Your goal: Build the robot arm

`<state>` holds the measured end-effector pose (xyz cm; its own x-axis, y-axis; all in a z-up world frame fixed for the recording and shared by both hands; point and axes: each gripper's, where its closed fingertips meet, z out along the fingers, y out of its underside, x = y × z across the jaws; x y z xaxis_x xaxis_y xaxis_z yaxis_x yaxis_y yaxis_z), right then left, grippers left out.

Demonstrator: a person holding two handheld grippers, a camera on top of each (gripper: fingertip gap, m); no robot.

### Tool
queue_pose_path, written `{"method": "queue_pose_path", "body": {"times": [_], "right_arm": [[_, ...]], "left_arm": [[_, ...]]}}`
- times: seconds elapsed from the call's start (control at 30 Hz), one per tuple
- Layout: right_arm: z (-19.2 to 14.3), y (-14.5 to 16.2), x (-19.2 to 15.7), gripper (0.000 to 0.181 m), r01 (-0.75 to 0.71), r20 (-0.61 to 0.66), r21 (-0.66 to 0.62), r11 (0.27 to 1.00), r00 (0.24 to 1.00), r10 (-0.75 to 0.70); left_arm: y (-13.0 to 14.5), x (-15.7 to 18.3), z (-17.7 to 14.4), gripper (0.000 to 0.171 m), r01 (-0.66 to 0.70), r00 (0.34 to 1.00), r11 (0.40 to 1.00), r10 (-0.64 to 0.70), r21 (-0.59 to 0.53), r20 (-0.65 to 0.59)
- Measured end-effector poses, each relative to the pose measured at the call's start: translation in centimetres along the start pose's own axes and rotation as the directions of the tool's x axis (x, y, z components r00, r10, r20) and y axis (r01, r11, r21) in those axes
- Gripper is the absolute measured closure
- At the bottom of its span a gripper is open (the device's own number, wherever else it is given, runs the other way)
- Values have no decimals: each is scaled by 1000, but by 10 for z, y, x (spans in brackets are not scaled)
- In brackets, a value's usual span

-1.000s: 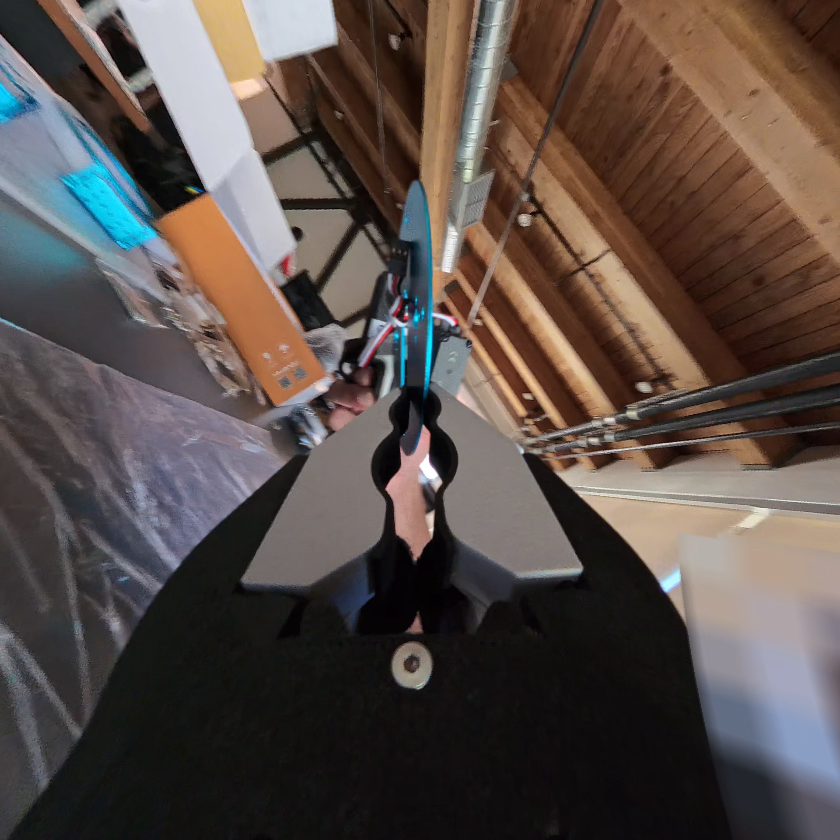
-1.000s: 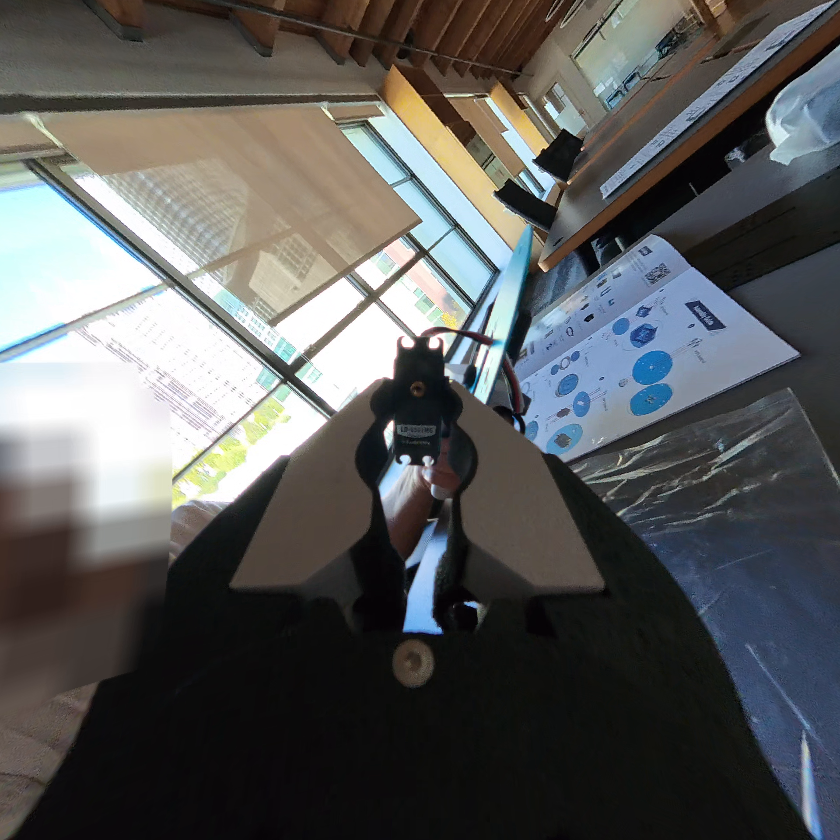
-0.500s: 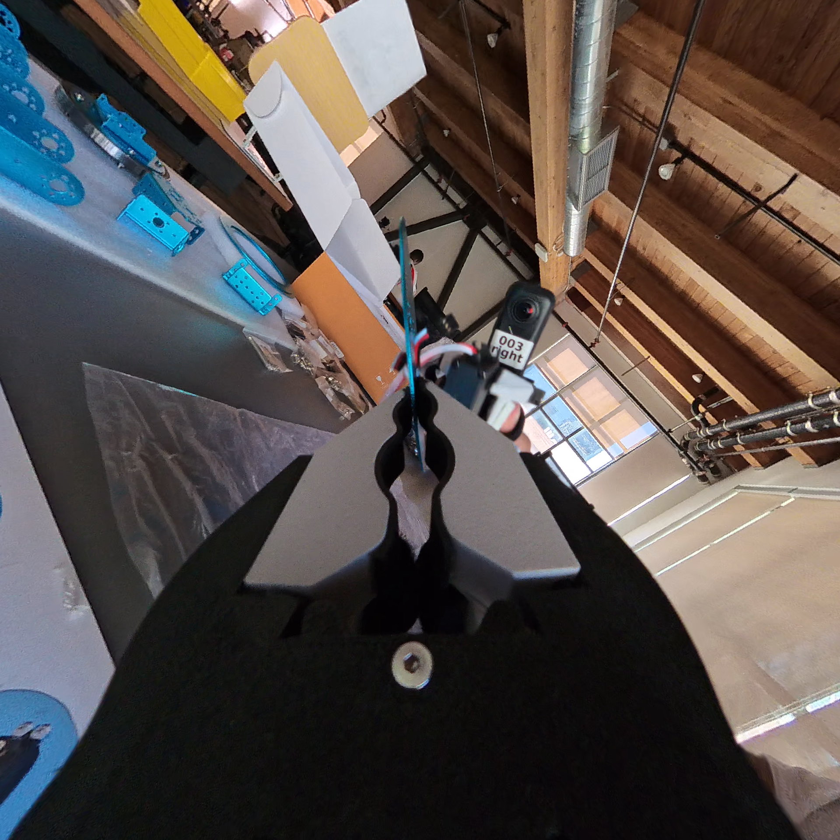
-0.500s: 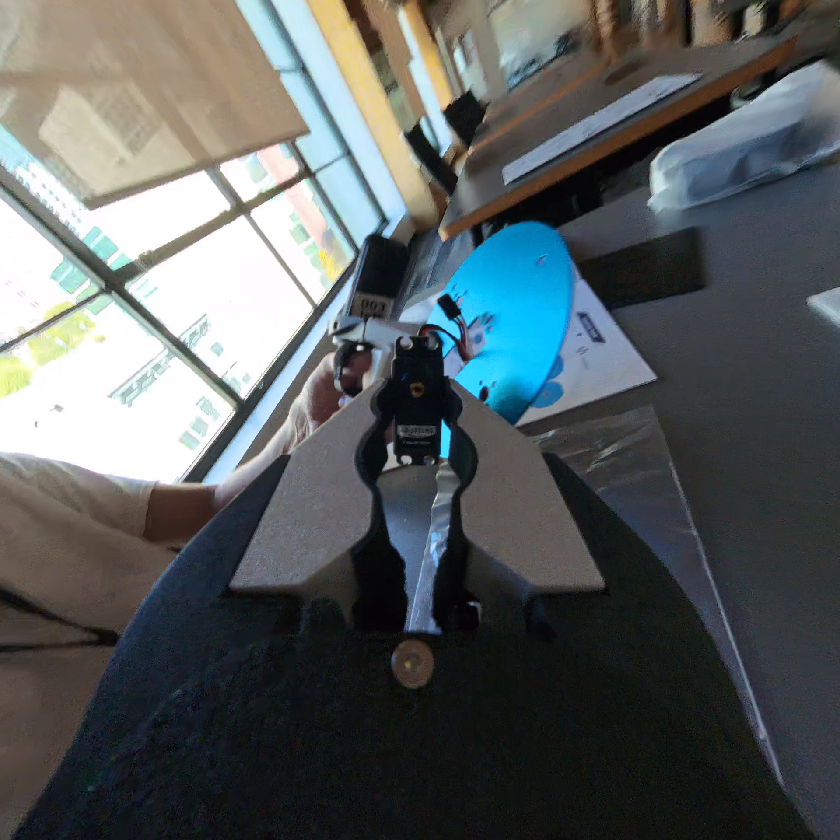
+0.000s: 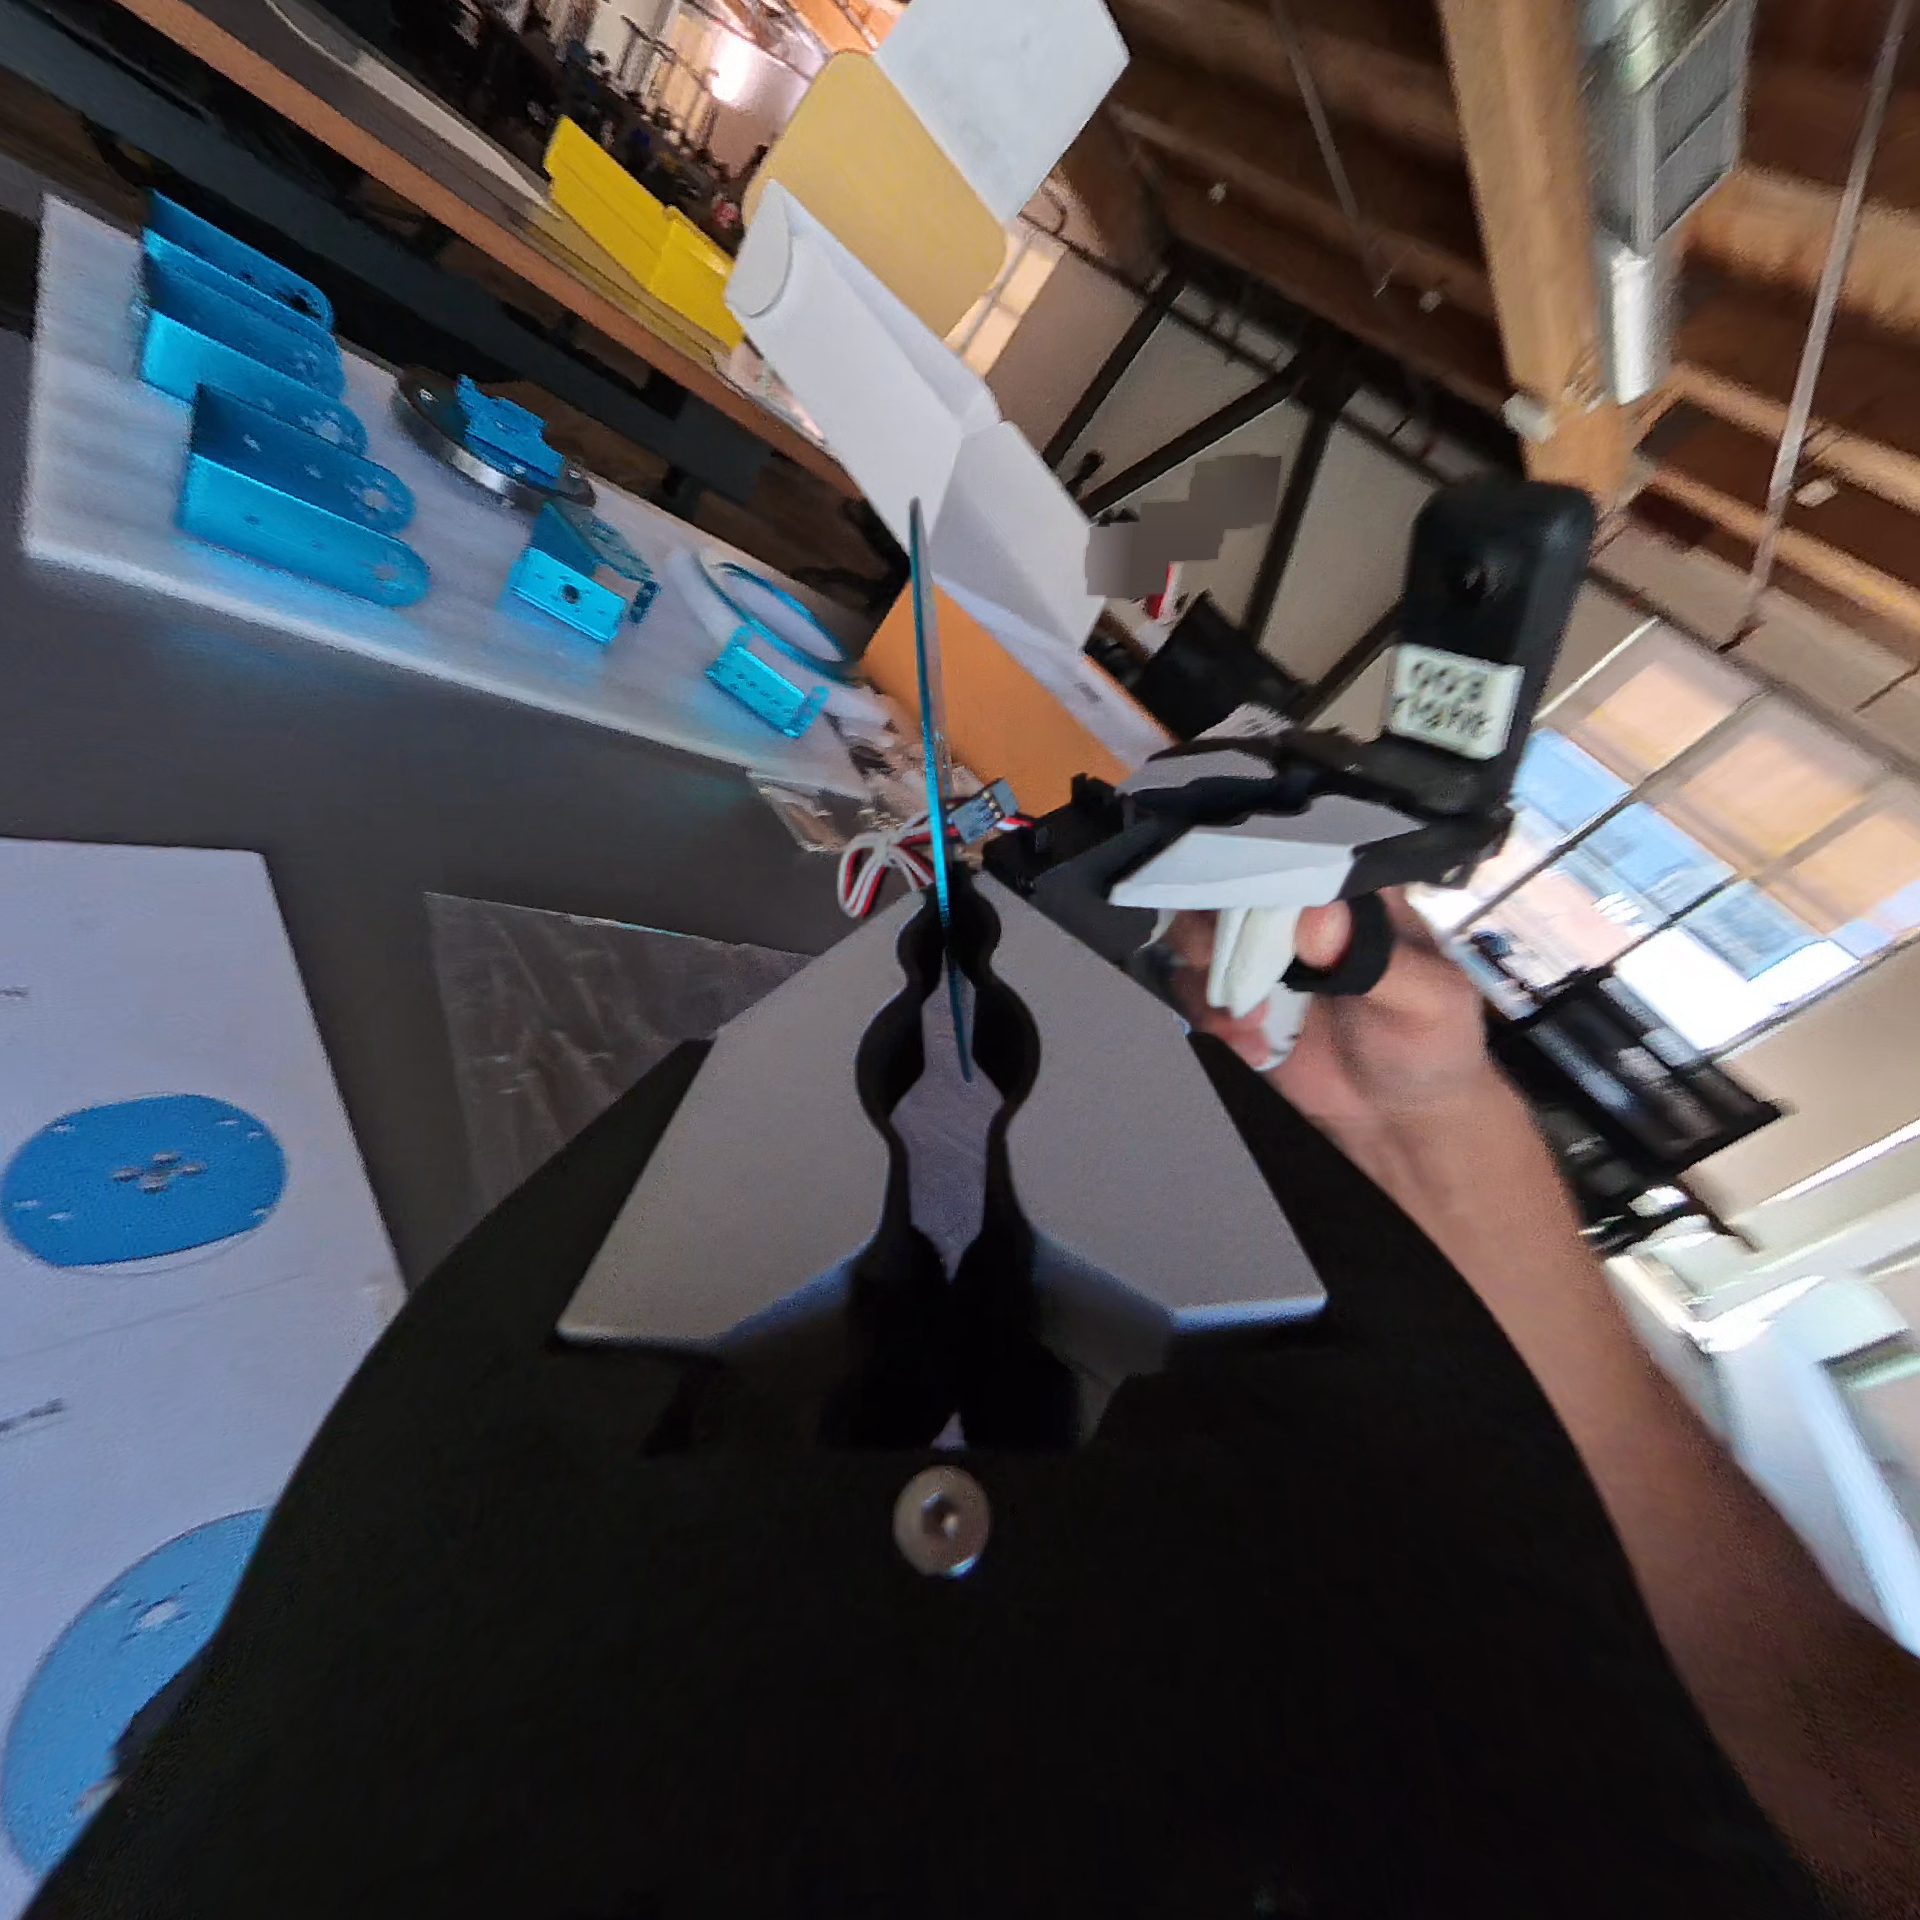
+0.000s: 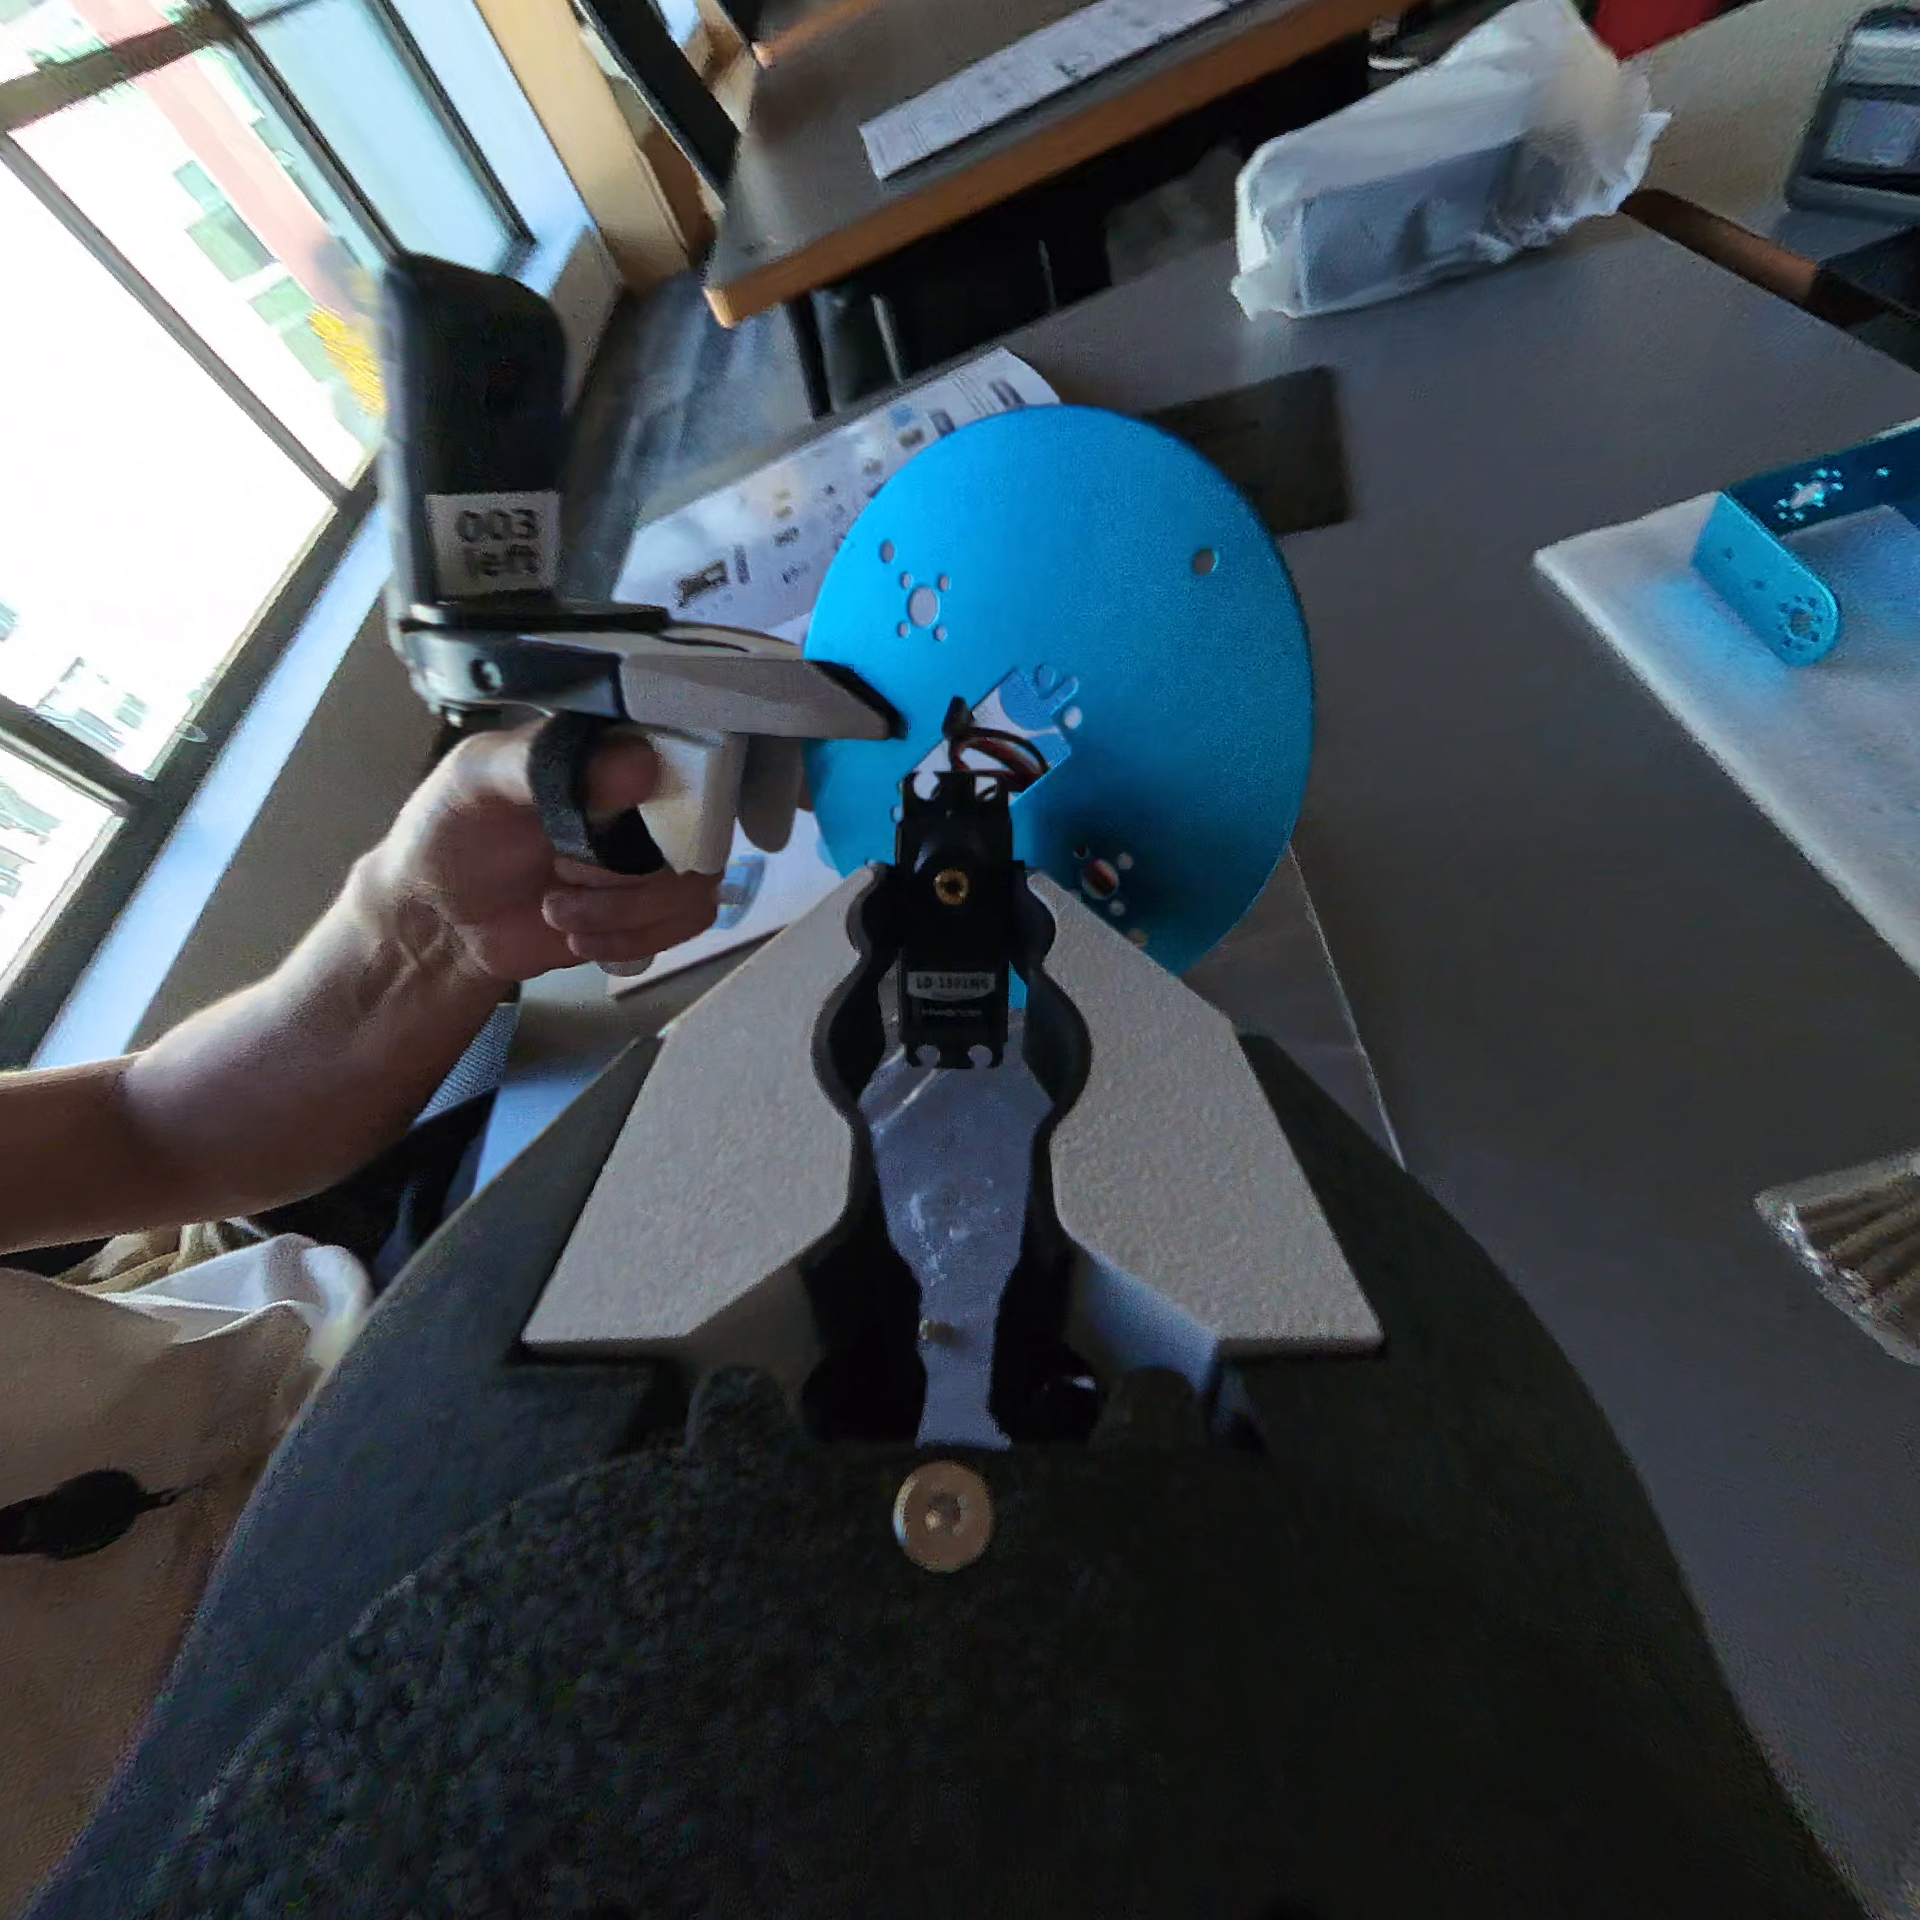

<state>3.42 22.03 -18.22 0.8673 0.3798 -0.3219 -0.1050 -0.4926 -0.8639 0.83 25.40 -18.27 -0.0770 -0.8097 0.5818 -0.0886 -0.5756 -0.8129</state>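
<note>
My left gripper [image 5: 951,935] is shut on the rim of a round blue metal disc [image 5: 928,717], seen edge-on and held upright above the grey table [image 5: 312,769]. In the right wrist view the disc [image 6: 1081,623] shows face-on, with the left gripper [image 6: 878,717] clamped on its left edge. My right gripper [image 6: 951,935] is shut on a small black servo motor [image 6: 951,925], held against the disc's cut-out. The servo's red, white and black wires [image 5: 883,847] pass through the disc. The right gripper [image 5: 1049,842] also shows beside the disc in the left wrist view.
Several blue metal brackets [image 5: 281,457] lie on a white sheet [image 5: 94,436] at the far left. A printed sheet with blue discs [image 5: 145,1174] and a clear plastic film [image 5: 582,997] lie below. A white wrapped bundle [image 6: 1444,177] and a bag of screws [image 6: 1860,1247] sit to the right.
Both grippers have tilted down from the ceiling and windows toward the table. The disc has turned face-on to the right gripper, and the servo now sits at its cut-out.
</note>
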Motion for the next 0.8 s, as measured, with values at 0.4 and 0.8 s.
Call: {"method": "queue_pose_path", "body": {"times": [0.4,0.8], "right_arm": [[9,19,13,161,-309,-72,-96,946,950,303],[-20,9,9,162,51,88,9,999,995,-51]], "left_arm": [[11,-1,12,171,-584,748,797,602,-154,280],[1,15,3,171,-126,992,991,126,37,-18]]}}
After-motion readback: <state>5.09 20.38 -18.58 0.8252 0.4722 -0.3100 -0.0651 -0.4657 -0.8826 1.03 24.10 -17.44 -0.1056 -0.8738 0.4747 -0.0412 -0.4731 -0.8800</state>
